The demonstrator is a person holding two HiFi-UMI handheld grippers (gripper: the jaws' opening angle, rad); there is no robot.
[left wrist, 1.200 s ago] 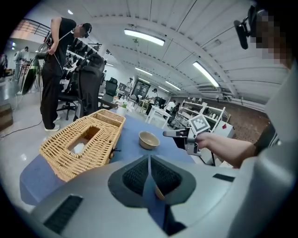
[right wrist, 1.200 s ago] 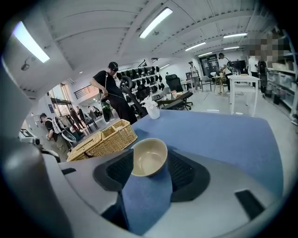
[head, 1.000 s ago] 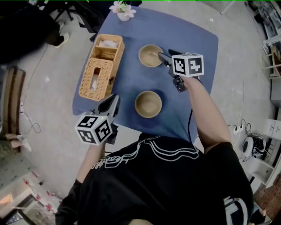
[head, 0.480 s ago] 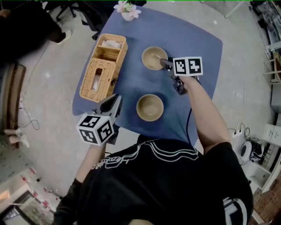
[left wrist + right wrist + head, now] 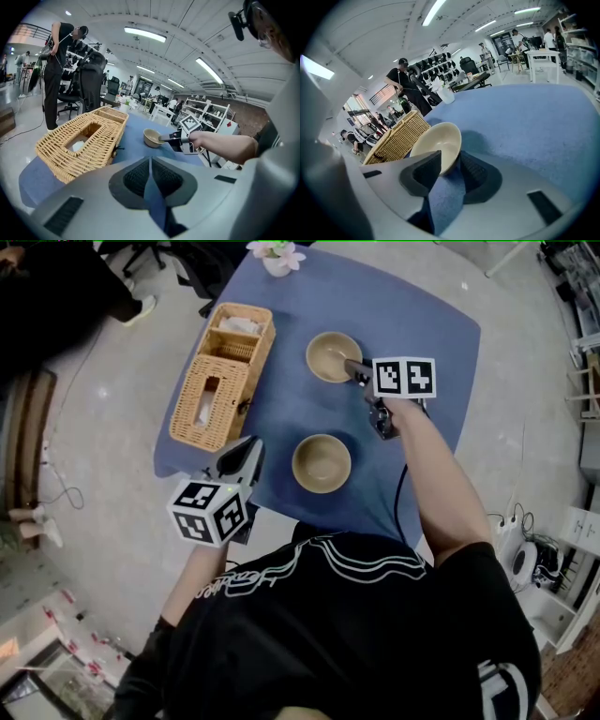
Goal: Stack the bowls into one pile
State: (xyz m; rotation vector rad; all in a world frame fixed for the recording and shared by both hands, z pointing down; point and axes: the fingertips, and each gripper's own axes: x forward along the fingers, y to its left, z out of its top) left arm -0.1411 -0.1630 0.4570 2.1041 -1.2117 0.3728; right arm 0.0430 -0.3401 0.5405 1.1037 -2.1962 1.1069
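Note:
Two tan bowls stand apart on the blue tablecloth (image 5: 412,306). The far bowl (image 5: 328,354) (image 5: 438,143) (image 5: 151,137) has its right rim between the jaws of my right gripper (image 5: 355,369) (image 5: 451,158). One jaw is inside the bowl and one outside; they are closing, and a little gap still shows. The near bowl (image 5: 321,462) sits empty, closer to me. My left gripper (image 5: 249,450) (image 5: 150,161) hangs at the table's front left edge, jaws together on nothing.
A wicker basket (image 5: 223,376) (image 5: 84,140) (image 5: 396,138) lies on the left of the table. A vase of flowers (image 5: 278,257) stands at the far edge. People and chairs are beyond the table.
My right gripper has come down onto the far bowl's rim, rolled a little, and its jaws have narrowed around it. The left gripper has stayed put.

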